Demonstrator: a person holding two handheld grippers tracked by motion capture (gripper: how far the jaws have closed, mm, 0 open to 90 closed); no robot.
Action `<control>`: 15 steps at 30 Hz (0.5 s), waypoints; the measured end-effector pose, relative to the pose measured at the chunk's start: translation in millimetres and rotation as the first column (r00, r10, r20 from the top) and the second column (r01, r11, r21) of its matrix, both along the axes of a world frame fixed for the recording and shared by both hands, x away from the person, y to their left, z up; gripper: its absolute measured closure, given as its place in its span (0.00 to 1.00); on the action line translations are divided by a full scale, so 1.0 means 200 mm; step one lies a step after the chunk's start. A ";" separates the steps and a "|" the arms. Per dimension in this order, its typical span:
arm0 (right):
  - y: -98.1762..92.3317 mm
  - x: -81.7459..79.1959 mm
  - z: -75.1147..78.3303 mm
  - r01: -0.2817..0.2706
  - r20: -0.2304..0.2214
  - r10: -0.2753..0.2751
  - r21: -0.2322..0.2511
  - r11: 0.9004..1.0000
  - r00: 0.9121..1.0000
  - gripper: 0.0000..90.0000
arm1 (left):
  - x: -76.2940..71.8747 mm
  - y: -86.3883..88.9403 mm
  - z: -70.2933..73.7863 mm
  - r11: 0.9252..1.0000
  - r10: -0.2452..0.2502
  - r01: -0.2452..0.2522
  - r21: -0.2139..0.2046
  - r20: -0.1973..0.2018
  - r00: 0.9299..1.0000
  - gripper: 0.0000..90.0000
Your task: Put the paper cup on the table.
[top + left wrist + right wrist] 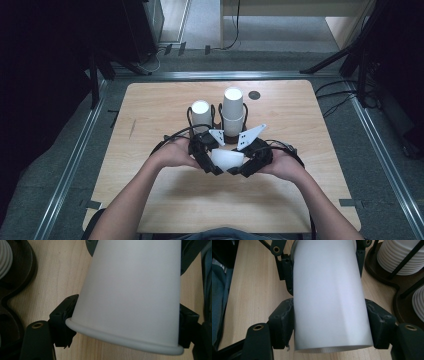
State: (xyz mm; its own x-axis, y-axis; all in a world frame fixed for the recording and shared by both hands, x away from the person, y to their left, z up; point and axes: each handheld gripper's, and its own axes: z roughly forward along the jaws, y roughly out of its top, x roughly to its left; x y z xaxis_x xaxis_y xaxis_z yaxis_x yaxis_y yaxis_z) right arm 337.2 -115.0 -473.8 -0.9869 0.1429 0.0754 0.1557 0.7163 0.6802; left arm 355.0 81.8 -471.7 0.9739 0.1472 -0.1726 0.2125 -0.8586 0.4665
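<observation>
Wooden desk [150, 200] carries all. Black wire rack [216, 111] at desk's far middle holds two stacks of white cups: taller stack [233, 111] to right, shorter stack [201, 114] to left. White paper cup [227, 159] lies on its side just above desk, in front of rack, between both grippers. Left gripper [212, 162]: jaws grasping cup near its rolled rim. Right gripper [239, 167]: jaws clenched against cup's sides at base end, pads touching its wall.
</observation>
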 end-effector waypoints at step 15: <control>-0.03 -0.01 0.06 0.010 0.049 -0.012 0.040 0.999 0.999 0.36 | -0.02 0.06 0.04 0.990 0.056 -0.050 -0.135 0.045 0.997 0.05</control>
State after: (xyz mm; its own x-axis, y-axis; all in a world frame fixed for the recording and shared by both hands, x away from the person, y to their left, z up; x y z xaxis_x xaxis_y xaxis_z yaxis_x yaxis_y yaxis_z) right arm 335.2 -121.0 -462.2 -0.9878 0.1519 0.0331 0.1296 0.6867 0.7153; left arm 350.4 93.2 -463.3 0.9730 0.1774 -0.1474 0.2304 -0.7759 0.5872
